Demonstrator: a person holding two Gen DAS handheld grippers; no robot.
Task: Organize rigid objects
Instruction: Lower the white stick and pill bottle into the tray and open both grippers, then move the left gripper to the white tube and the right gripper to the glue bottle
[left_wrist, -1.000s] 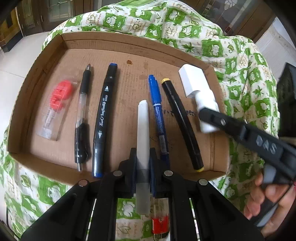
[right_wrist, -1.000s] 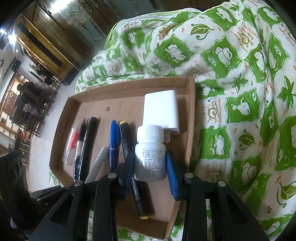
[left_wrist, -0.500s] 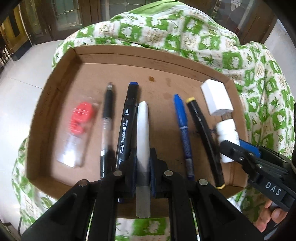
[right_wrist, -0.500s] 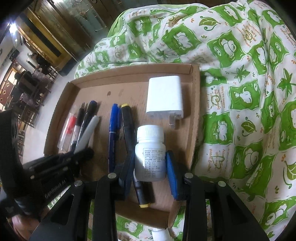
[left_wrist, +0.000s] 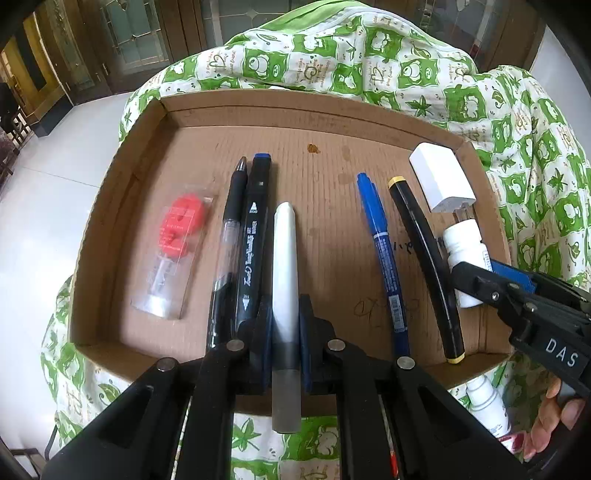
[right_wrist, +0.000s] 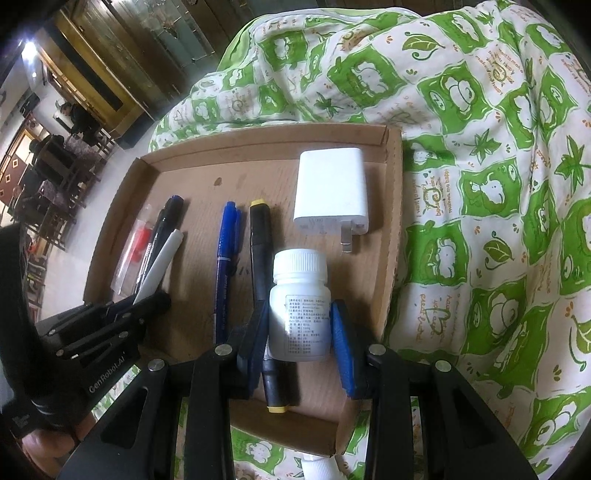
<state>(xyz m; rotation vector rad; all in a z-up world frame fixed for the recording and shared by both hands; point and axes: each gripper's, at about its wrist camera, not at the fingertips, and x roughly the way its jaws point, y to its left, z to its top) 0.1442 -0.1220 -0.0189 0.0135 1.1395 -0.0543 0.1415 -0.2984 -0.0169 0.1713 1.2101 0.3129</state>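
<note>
The left gripper (left_wrist: 284, 332) clamps a white cylindrical marker (left_wrist: 285, 266), its long axis pointing forward over the shallow cardboard tray (left_wrist: 122, 192), parallel to the pens alongside. The right gripper (right_wrist: 299, 332) grips a white plastic pill bottle (right_wrist: 299, 295) just short of the white charger (right_wrist: 332, 192).

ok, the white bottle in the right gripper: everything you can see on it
The bottle is small, opaque white plastic, with a ribbed screw cap still on and a printed label too small to read. It lies over the tray, cap pointing to the far wall, just short of the charger's prongs and beside the yellow-capped marker. The right gripper is shut on its lower body, blue pads on both sides. Whether it rests on the tray floor is unclear.
</note>
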